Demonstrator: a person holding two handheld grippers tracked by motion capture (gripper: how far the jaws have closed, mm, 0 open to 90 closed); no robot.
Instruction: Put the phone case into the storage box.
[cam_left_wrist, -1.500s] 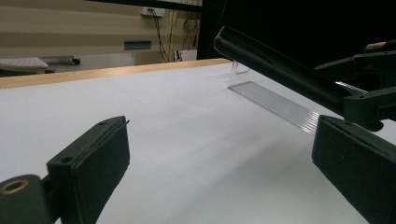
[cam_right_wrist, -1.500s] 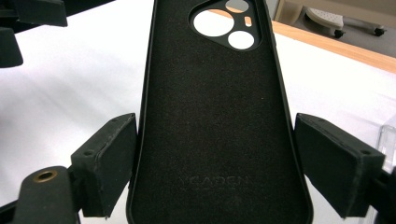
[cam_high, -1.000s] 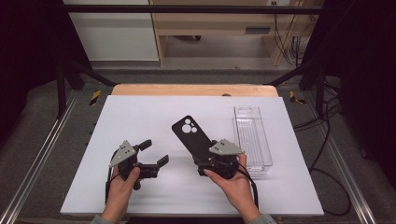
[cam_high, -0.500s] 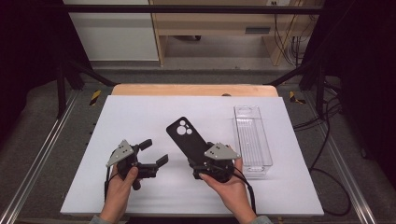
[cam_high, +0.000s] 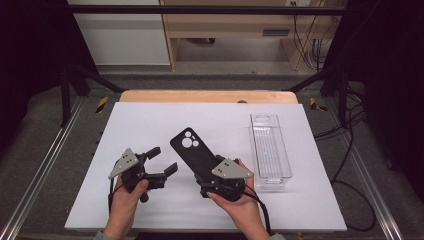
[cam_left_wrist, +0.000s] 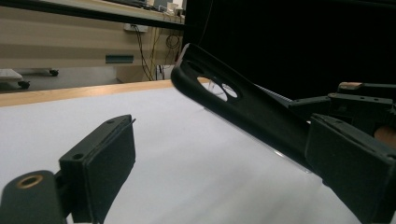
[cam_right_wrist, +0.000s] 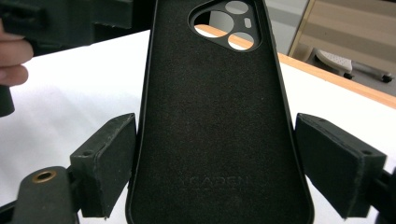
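A black phone case with round camera cut-outs is held tilted above the white table. My right gripper is shut on its lower end. In the right gripper view the case stands between the two pads, which press on its side edges. My left gripper sits to the left of the case, open with nothing between its jaws, which have just been closing a little. From the left gripper view the case slants up past the right jaw, and my left gripper has bare table between its pads.
A clear plastic tray lies lengthwise on the right part of the table, close to my right hand. A wooden strip runs along the far edge. Metal rails flank the table on both sides.
My right gripper has carried the phone case leftward and a little nearer, closer to the left gripper. The left hand has stayed in place.
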